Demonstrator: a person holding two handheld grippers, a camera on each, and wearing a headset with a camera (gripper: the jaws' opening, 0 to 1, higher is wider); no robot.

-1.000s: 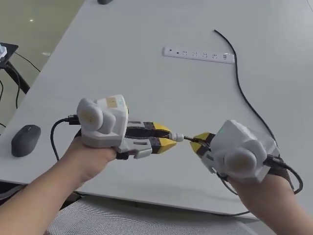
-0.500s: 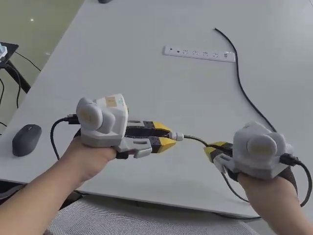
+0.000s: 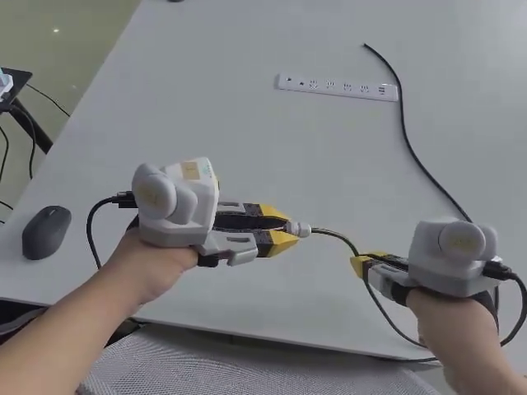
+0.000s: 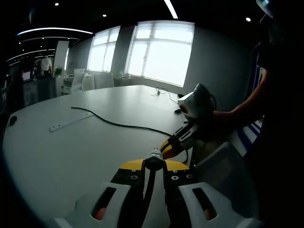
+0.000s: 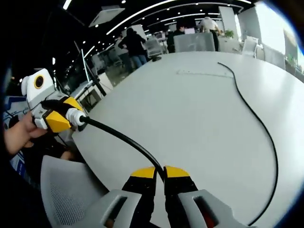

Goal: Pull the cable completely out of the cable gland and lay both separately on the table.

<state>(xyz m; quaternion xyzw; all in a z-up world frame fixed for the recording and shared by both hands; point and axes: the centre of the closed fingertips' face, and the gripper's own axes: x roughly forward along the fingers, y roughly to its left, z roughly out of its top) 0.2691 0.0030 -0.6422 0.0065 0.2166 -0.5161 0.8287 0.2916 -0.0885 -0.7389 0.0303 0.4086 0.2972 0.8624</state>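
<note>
head view: looks down from above, close to left claw and right claw | left gripper view: sits behind left claw, looks ahead at right claw | right gripper view: behind right claw, looks back at left claw | all share: tabletop, cable, cable gland

1. At left, above the near edge of the surface: left gripper, cable gland between its jaws.
2. To the right and nearer: right gripper, cable spanning from gland to its jaws.
3. Far back on the surface: power strip, cord trailing from beside its right end toward the near edge.
4. Far left, on the surface: mouse.
</note>
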